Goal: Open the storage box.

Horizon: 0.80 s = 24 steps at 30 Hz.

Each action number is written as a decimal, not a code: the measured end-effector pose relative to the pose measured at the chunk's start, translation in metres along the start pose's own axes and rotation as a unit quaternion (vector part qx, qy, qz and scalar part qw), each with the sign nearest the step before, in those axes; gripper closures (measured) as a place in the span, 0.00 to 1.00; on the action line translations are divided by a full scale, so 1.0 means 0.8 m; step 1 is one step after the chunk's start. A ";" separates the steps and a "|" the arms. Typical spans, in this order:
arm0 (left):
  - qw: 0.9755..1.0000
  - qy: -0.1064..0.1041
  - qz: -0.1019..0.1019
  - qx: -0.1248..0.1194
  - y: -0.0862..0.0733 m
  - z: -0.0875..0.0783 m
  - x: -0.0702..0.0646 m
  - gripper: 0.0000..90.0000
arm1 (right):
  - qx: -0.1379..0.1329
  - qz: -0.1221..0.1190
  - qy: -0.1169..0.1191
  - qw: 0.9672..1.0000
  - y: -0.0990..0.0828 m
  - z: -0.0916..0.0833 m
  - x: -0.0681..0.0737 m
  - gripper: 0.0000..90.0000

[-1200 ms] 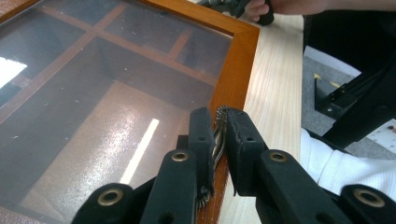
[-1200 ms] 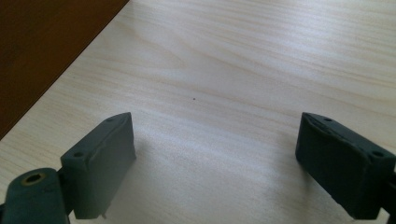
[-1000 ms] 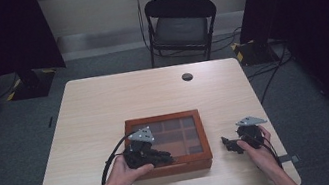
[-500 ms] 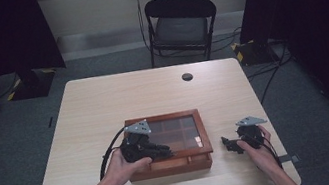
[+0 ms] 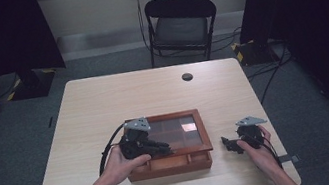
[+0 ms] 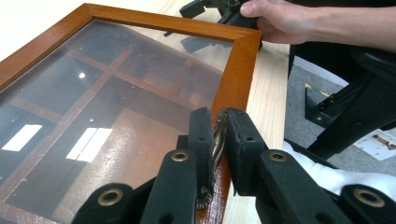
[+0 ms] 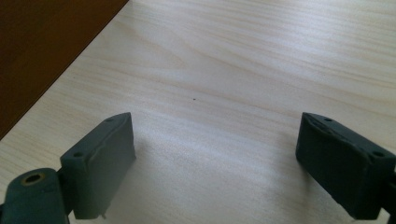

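Observation:
A brown wooden box point(image 5: 170, 166) with a glass lid point(image 5: 178, 126) lies on the table near the front edge. My left gripper point(image 5: 166, 149) is shut on a small brass clasp point(image 6: 216, 136) on the front rail of the lid's frame point(image 6: 236, 70). The lid is tilted up at the front, and open compartments show under it. Through the glass I see wooden dividers. My right gripper point(image 5: 227, 144) rests on the table to the right of the box, apart from it. Its jaws stand wide open over bare wood point(image 7: 215, 154), with the box's side point(image 7: 42, 51) at the left.
The light wooden table point(image 5: 118, 100) has a round black grommet point(image 5: 187, 76) at the back centre. A black folding chair point(image 5: 181, 23) stands behind the table. The left gripper's cable point(image 5: 105, 158) trails off the front edge.
The left gripper has lifted the front of the glass lid, which lay flat a second ago. Compartments now show at the front. The right gripper has stayed put.

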<state>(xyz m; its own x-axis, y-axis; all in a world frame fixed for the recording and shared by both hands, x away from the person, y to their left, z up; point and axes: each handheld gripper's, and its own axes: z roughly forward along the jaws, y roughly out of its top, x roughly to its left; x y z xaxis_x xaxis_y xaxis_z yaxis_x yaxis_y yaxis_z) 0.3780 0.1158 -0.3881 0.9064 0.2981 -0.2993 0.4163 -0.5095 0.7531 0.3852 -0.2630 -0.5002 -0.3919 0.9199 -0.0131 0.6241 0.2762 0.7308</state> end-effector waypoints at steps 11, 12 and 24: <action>1.000 0.011 0.004 -0.001 0.018 -0.011 0.000 0.90 | 0.000 0.000 0.001 1.000 0.001 0.001 0.000 0.12; 1.000 0.012 0.004 -0.001 0.019 -0.011 0.000 0.90 | 0.000 0.000 0.001 1.000 0.001 0.001 0.000 0.12; 1.000 0.011 0.002 0.001 0.028 -0.016 0.002 0.90 | 0.001 0.000 0.001 1.000 0.001 0.001 0.000 0.12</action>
<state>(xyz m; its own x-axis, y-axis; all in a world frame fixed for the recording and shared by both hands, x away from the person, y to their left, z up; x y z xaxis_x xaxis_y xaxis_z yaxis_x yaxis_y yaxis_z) 0.3878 0.1151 -0.3639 0.9064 0.3134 -0.2834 0.4127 -0.5125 0.7530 0.3859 -0.2625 -0.5002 -0.3926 0.9196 -0.0123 0.6253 0.2767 0.7296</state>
